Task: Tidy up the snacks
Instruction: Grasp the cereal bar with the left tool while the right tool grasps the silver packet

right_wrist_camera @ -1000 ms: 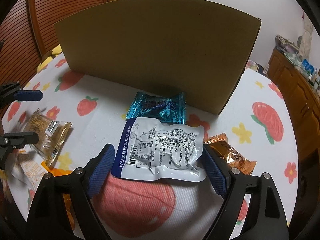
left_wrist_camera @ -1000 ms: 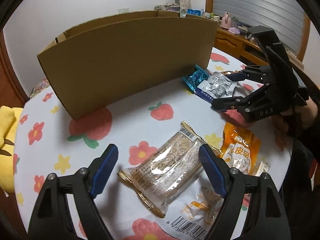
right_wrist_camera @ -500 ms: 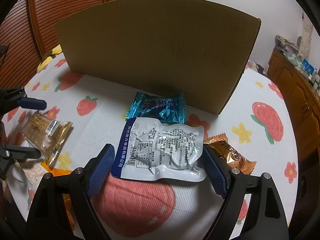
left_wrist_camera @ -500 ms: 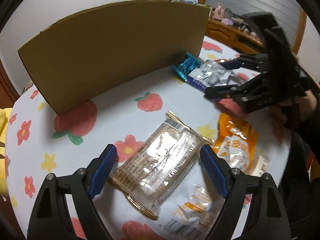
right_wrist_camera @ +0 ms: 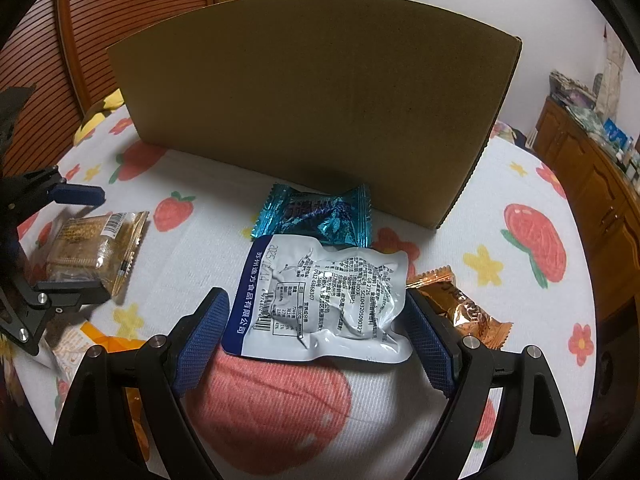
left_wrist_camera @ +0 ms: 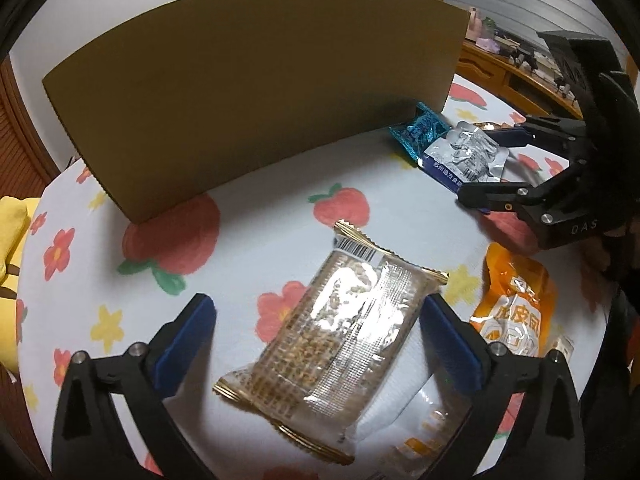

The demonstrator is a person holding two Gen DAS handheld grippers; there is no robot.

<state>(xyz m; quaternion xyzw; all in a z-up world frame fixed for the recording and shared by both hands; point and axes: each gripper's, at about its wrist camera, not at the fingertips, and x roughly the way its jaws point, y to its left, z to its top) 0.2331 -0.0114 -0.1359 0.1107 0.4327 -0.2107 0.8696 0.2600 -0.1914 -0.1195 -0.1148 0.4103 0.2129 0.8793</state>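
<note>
A clear gold-edged cracker packet (left_wrist_camera: pixel 340 344) lies on the fruit-print tablecloth (left_wrist_camera: pixel 260 196) between the left gripper (left_wrist_camera: pixel 316 336)'s opening jaws, wider than a second ago; the right gripper (right_wrist_camera: pixel 316 340) stays spread around a silver pouch (right_wrist_camera: pixel 324 300).

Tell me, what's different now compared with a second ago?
The left gripper has closed in on the clear biscuit pack, which now looks larger between its fingers, and its jaws are opening wider; nothing is gripped yet. The right gripper kept still around the silver pouch. The cardboard box and other snacks stayed put.
</note>
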